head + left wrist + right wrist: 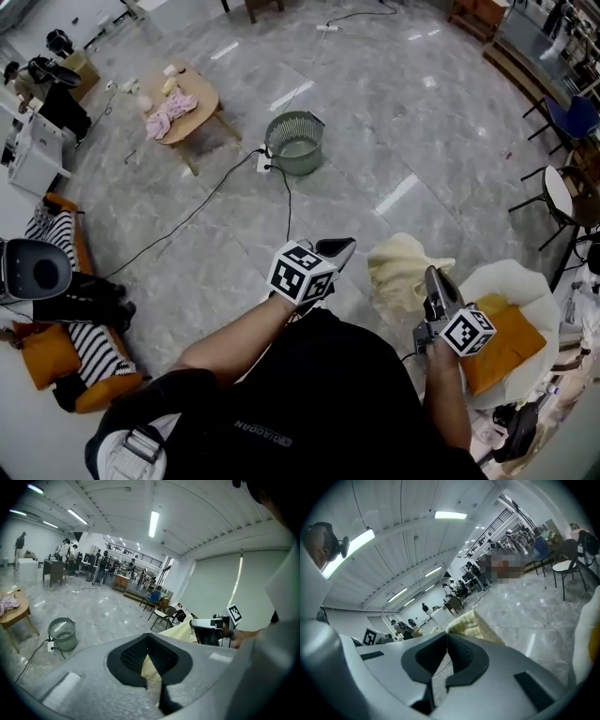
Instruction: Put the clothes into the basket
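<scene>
A pale yellow garment [401,269] hangs over the floor in front of me. My right gripper [433,275] is shut on its upper edge; in the right gripper view the cloth [471,622] sticks out just past the closed tips [446,635]. To its left my left gripper [345,246] has its jaws shut, a little apart from the cloth. In the left gripper view the cloth [180,631] shows beyond the tips [147,639]. The green mesh basket [295,142] stands on the floor farther ahead, also in the left gripper view [62,633]. It looks empty.
A pink garment [171,112] lies on a round wooden table [199,97] left of the basket. Black cables [202,208] cross the floor near it. A white seat with an orange cushion [506,347] is at my right, a striped sofa [58,281] at my left, chairs [562,192] far right.
</scene>
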`<move>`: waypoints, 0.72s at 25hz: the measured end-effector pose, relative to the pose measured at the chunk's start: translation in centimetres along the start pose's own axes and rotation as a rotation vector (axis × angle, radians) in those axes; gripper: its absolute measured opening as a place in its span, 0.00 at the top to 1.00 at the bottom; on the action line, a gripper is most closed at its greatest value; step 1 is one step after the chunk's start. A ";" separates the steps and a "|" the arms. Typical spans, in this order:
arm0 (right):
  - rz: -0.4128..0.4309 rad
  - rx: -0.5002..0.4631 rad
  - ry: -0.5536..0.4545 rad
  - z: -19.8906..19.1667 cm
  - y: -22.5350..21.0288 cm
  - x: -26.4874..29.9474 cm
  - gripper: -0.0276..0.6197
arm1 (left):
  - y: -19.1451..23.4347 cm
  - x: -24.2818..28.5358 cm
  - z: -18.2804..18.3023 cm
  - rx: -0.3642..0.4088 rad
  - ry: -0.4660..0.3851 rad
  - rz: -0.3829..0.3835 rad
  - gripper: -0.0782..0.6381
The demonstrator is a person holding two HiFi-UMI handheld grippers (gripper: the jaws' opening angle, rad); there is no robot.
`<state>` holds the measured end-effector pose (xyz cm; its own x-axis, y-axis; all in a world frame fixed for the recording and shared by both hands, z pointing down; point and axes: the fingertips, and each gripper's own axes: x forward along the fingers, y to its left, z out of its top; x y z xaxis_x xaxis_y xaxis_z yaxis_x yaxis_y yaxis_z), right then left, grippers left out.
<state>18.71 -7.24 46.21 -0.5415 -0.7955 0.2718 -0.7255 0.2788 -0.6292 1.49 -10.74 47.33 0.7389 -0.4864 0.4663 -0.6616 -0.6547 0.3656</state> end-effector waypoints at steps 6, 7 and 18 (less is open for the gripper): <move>0.014 -0.038 0.034 1.0 3.3 8.0 0.92 | 8.1 -3.8 0.3 -0.051 -0.009 0.068 0.89; 0.020 -0.042 0.042 1.1 3.9 9.2 0.92 | 9.2 -4.6 0.4 -0.060 -0.015 0.081 0.89; 0.165 -0.109 0.172 0.6 10.6 20.9 0.92 | 17.8 -11.6 0.6 -0.178 -0.111 0.237 0.89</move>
<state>-0.08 -21.22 44.78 -0.7139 -0.6337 0.2978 -0.6578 0.4611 -0.5956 -18.82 -17.06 47.97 0.5644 -0.6801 0.4678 -0.8217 -0.4088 0.3972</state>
